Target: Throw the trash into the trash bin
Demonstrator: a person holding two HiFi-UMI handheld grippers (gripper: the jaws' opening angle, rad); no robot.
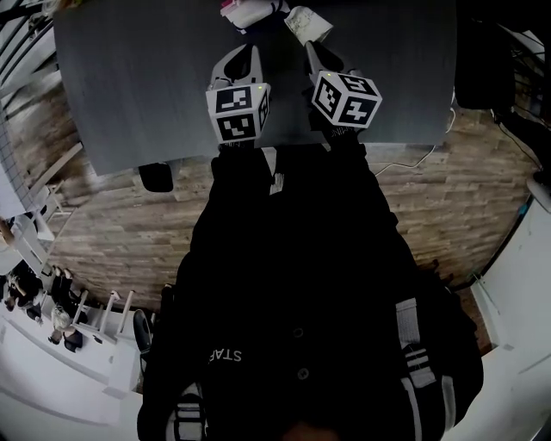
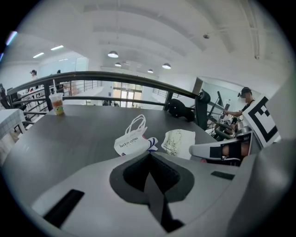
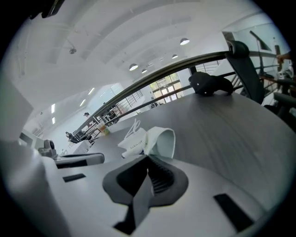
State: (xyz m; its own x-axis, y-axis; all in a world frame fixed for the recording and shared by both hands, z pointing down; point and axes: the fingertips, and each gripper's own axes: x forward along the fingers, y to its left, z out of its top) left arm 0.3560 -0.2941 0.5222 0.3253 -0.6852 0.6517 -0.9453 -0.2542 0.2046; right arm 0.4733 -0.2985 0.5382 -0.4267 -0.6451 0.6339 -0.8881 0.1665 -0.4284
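Two pieces of trash lie on the dark grey table (image 1: 129,77). One is a white paper bag with handles (image 2: 132,141) (image 3: 133,144) (image 1: 250,12). To its right is a crumpled, patterned paper bag (image 2: 178,141) (image 3: 163,139) (image 1: 307,23) with its mouth open. My left gripper (image 1: 244,53) (image 2: 149,155) hovers just short of the white bag, jaws together and empty. Just short of the patterned bag, my right gripper (image 1: 312,48) (image 3: 148,158) is also shut with nothing in it. Each gripper shows in the other's view, left gripper (image 3: 76,159), right gripper (image 2: 222,150).
A plastic cup with a drink (image 2: 56,103) (image 3: 105,131) stands at the table's far left corner. A black object (image 2: 182,110) (image 3: 210,84) rests at the far edge by a dark railing (image 2: 115,76). A person (image 2: 244,99) stands beyond at the right. Wooden floor (image 1: 448,189) surrounds the table.
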